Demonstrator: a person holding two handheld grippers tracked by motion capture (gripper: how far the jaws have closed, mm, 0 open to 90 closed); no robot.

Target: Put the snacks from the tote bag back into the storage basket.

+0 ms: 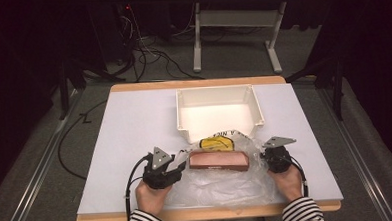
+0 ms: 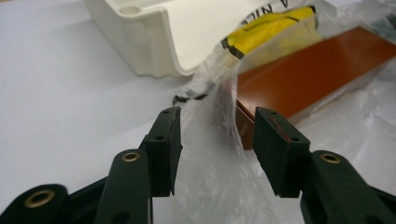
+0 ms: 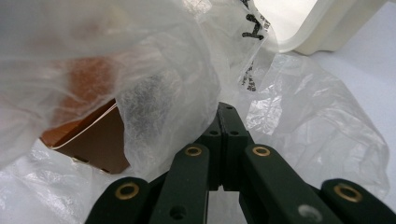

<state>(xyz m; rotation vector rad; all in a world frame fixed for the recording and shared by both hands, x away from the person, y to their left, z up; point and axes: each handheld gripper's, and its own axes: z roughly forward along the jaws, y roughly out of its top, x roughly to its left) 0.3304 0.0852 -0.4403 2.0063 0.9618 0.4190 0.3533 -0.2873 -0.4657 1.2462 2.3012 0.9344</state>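
A clear plastic bag (image 1: 222,182) with a yellow print (image 1: 216,143) lies crumpled at the table's front. A long brown box (image 1: 218,161) rests in its folds, whether inside or on top I cannot tell. My left gripper (image 1: 181,160) is at the box's left end. In the left gripper view it (image 2: 217,128) stands open, with a strip of bag film (image 2: 210,154) rising between the jaws and the box (image 2: 317,74) just beyond. My right gripper (image 1: 264,155) is at the box's right end. It (image 3: 226,116) is shut on a fold of the bag (image 3: 163,93), with the box (image 3: 95,142) behind the film.
An empty white bin (image 1: 219,114) stands at the back centre, its front wall touching the bag; its corner (image 2: 144,42) is close to the left gripper. The white table top (image 1: 129,128) lies bare to the left. Cables trail from both grippers.
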